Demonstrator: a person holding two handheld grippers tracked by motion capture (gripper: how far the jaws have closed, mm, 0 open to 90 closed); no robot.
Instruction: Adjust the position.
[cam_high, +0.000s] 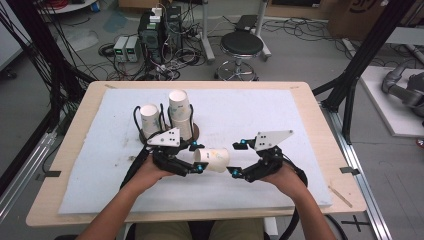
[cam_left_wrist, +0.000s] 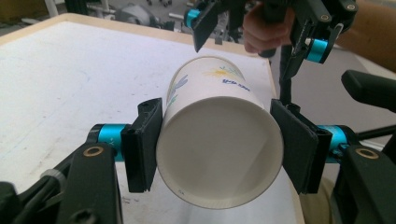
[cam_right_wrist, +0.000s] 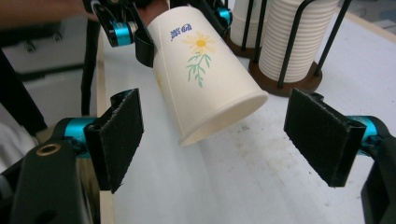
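paper cup (cam_high: 212, 160) with a daisy print held on its side above the desk (cam_high: 310, 107), between the two hands, in front of the cup rack (cam_high: 191, 136). left tool (cam_left_wrist: 215, 144) is clamped across the cup's body close to the closed base, one pad on each flank, so the base faces its own camera and the open rim points toward the right tool (cam_right_wrist: 229, 135). judgement: this hold keeps the mouth end free for the other hand to take or steady. right tool has its jaws spread wide, pads well clear of the rim on both sides, touching nothing; the cup mouth sits between them but apart.

rack holds two stacks of white cups (cam_high: 181, 112) inside black wire uprights, just behind the left hand (cam_high: 150, 172); a swing backward risks clipping the wires. white mat (cam_high: 250, 110) to the right and front is bare, plenty of room. near desk edge is close under both wrists, so judged safest to move forward or rightward
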